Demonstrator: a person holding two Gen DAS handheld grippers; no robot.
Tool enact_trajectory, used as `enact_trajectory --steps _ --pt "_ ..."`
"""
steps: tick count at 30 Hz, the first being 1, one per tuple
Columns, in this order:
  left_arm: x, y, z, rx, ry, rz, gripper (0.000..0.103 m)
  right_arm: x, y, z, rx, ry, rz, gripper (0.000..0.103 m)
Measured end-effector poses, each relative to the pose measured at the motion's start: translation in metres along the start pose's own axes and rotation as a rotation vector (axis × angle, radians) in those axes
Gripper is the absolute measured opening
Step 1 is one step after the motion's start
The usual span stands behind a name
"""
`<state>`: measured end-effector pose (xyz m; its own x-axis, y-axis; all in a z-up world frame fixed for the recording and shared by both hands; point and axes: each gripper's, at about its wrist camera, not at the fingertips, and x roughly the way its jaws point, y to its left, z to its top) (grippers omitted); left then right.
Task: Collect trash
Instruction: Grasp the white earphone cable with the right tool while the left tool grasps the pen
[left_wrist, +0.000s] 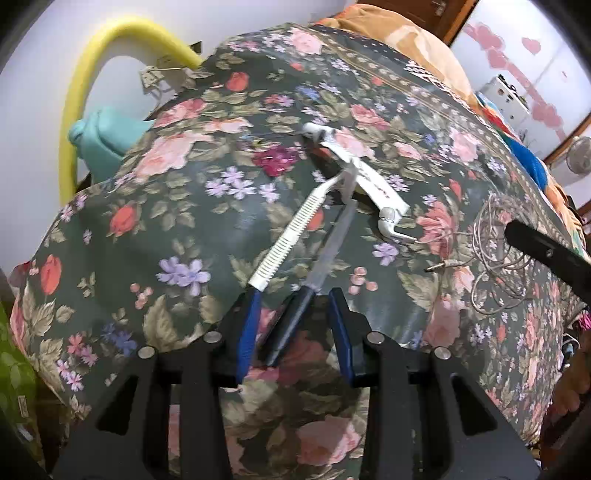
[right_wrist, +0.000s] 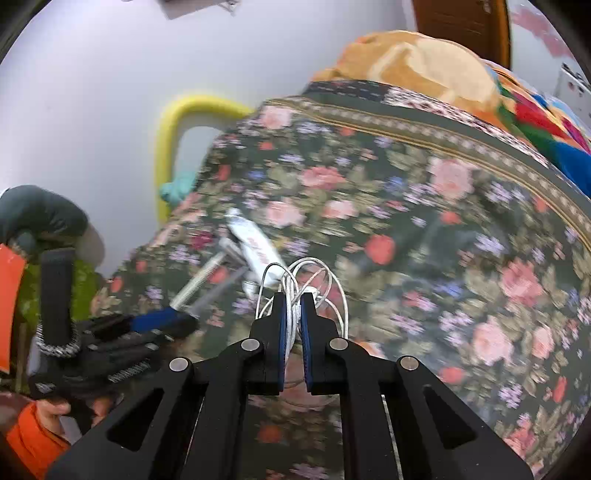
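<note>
On the floral bedspread (left_wrist: 184, 206) lie a white razor (left_wrist: 295, 229), a metal file with a dark handle (left_wrist: 317, 266), a white tube (left_wrist: 365, 173) and white earphones with a tangled cable (left_wrist: 495, 251). My left gripper (left_wrist: 293, 295) is open; the file's handle lies between its blue pads and the razor's end touches the left pad. My right gripper (right_wrist: 293, 310) is shut on the earphone cable (right_wrist: 314, 280), whose loops stick up past the fingertips. The left gripper shows in the right wrist view (right_wrist: 159, 321); the right gripper's black finger shows in the left wrist view (left_wrist: 543, 251).
A yellow foam tube (left_wrist: 92, 74) arches against the white wall at the bed's left, beside a teal object (left_wrist: 103, 133). An orange pillow (right_wrist: 413, 62) and colourful blanket (right_wrist: 535, 118) lie at the far side. A wooden door (right_wrist: 461, 22) stands behind.
</note>
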<state>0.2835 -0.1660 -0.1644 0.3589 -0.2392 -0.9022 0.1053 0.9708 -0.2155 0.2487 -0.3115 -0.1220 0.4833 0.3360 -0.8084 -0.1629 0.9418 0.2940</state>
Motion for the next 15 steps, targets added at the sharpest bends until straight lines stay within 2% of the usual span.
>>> enact_trajectory --steps 4,8,12,14,15 --pt "0.000 -0.013 -0.001 0.037 0.018 -0.072 0.034 0.001 -0.022 -0.010 0.030 0.028 -0.022 0.007" --pt "0.005 -0.032 0.000 0.127 0.012 -0.033 0.034 0.008 -0.030 -0.021 0.045 0.056 -0.027 0.007" --pt "0.016 -0.029 0.014 0.073 0.010 -0.042 0.034 0.009 -0.028 -0.027 0.050 0.064 -0.017 0.007" --pt "0.019 -0.028 0.017 0.060 0.003 -0.036 0.030 0.008 -0.025 -0.026 0.047 0.058 -0.013 0.007" --pt "0.020 -0.029 0.018 0.057 -0.001 -0.032 0.024 0.006 -0.024 -0.025 0.045 0.054 -0.009 0.007"
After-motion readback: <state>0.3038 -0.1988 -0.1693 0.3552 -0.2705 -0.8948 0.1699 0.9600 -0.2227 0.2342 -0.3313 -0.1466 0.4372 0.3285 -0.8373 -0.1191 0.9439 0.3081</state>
